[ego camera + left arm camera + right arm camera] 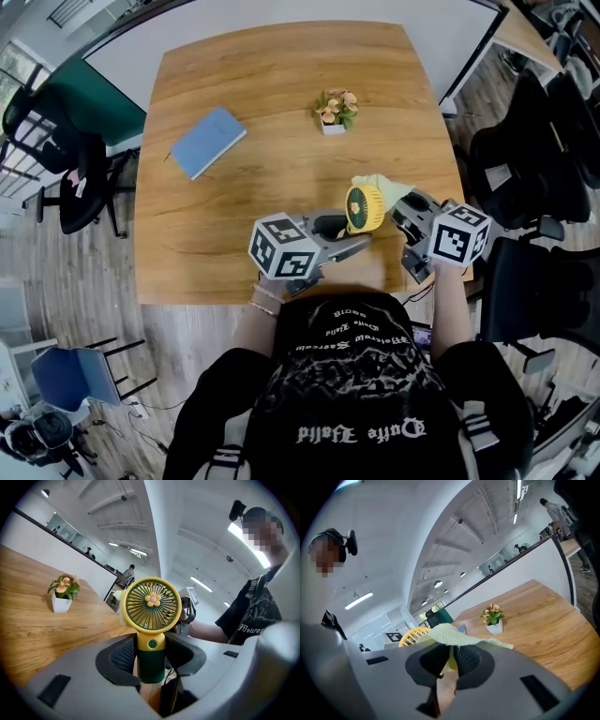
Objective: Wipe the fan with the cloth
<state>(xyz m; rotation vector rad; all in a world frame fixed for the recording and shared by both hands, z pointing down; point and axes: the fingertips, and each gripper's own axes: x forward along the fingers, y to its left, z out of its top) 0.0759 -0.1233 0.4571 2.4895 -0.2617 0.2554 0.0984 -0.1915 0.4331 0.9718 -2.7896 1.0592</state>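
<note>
The fingers [118, 657] of your left gripper [151, 663] are clenched on the dark green handle of the small handheld fan [151, 603] with the round yellow grille and flower-shaped hub. You hold it over the near part of the light wooden bench [234, 84]. Its long axis runs straight up out of that grip, head on top, with the grille face turned toward that gripper's camera. The fingers [471, 660] of your right gripper [449, 662] are pinched on a fold of the soft pale yellow cloth [454, 637], which spreads over their tips. From those fingers the fan's head lies just to the left and slightly beyond, its yellow rim showing past the cloth's edge. In the head view the cloth sits at the head's far right side, touching or nearly so; which cannot be told. Your right hand is therefore the nearer one, and the next stroke probably calls for sweeping the cloth leftward across the head. Farther out stand a small white pot of flowers [335, 112] and a flat blue notebook [207, 141], both well apart.
</note>
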